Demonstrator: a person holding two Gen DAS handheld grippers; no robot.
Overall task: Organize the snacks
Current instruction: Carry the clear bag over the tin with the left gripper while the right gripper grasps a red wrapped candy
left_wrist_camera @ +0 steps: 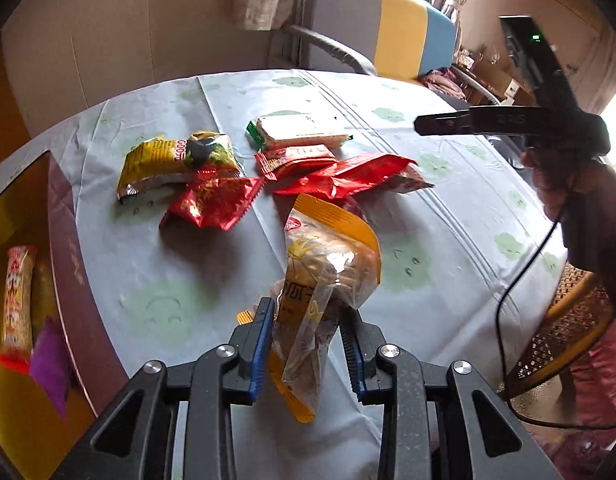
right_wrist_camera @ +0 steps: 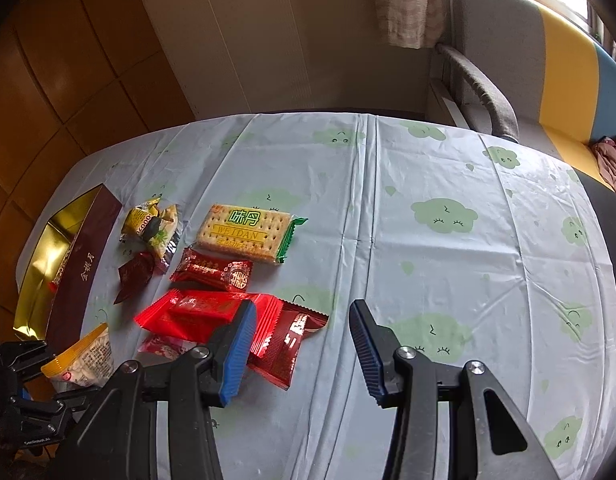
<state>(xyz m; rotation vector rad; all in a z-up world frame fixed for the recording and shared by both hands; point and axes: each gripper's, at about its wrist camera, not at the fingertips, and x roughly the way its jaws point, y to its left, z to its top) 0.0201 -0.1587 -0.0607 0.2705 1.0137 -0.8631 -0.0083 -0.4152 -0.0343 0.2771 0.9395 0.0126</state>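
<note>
Left tongs (left_wrist_camera: 308, 320) clamped on an orange-and-clear snack bag (left_wrist_camera: 328, 264), lifted above the counter (left_wrist_camera: 448, 208), pads pressing its lower half. Right tongs (right_wrist_camera: 301, 334) open and empty, hovering over bare cloth just beside a red packet (right_wrist_camera: 187, 314). Cracker pack (right_wrist_camera: 247, 232), small red wrapper (right_wrist_camera: 213, 274) and yellow pouch (right_wrist_camera: 151, 222) lying loose near the middle. Gold-lined box (left_wrist_camera: 65, 216) at the left edge, holding a long wrapped bar (left_wrist_camera: 17, 304).

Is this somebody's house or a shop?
Most likely a home, perhaps a living room: a striped sofa by a curtained window, and a table with a cloud-print tablecloth.
</note>
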